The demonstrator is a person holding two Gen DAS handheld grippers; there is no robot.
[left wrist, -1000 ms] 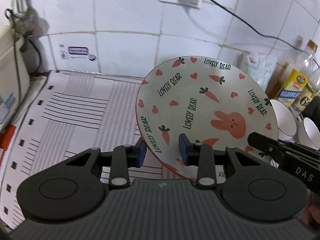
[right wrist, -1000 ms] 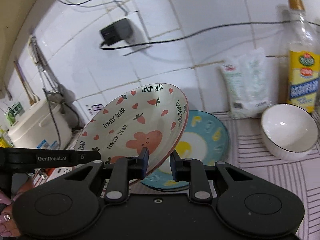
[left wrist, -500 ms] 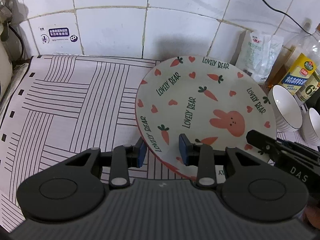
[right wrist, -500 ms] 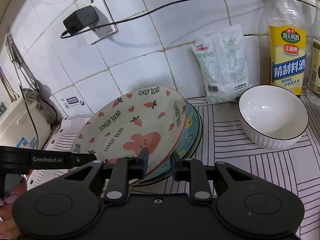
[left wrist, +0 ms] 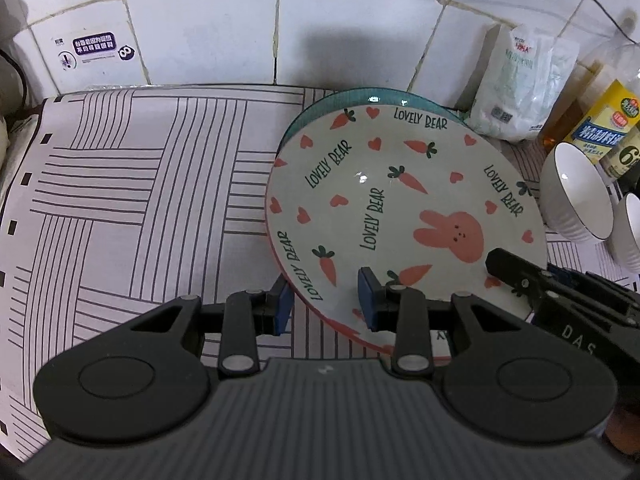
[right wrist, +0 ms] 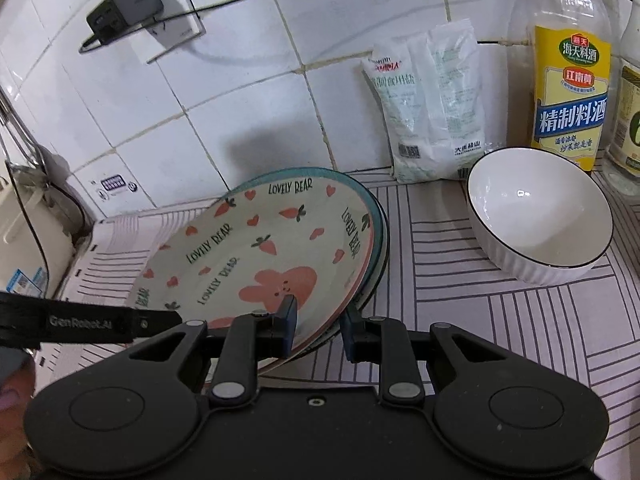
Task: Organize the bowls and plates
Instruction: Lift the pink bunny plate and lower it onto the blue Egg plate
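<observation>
Bunny plate point(left wrist: 400, 208) — cream, printed with carrots, hearts and "LOVELY BEAR" — held tilted over a teal plate point(left wrist: 352, 98), of which only the far rim shows behind it; contact between the two not clear. Sits toward the back edge of the bench, near the tiled wall point(left wrist: 200, 20).

Left gripper point(left wrist: 326, 300) pinching the plate's near-left rim, one blue pad under the rim and one on the printed face. Right gripper point(right wrist: 318, 330) pinching the near-right rim the same way, jaws narrow, one pad on the face beside the pink rabbit and the other beneath, by the teal plate's edge. Each gripper's black body visible in the other's view.

Striped mat point(left wrist: 120, 208) covering the bench under everything. White bowl point(right wrist: 540, 216) with a dark rim line to the right, apart from the plates; a second white bowl point(left wrist: 630, 232) at the frame edge in the left view. Salt bag point(right wrist: 428, 100) leaning on the wall behind, cooking wine bottle point(right wrist: 570, 76) beside it — charger point(right wrist: 124, 10) plugged in higher up the wall.
</observation>
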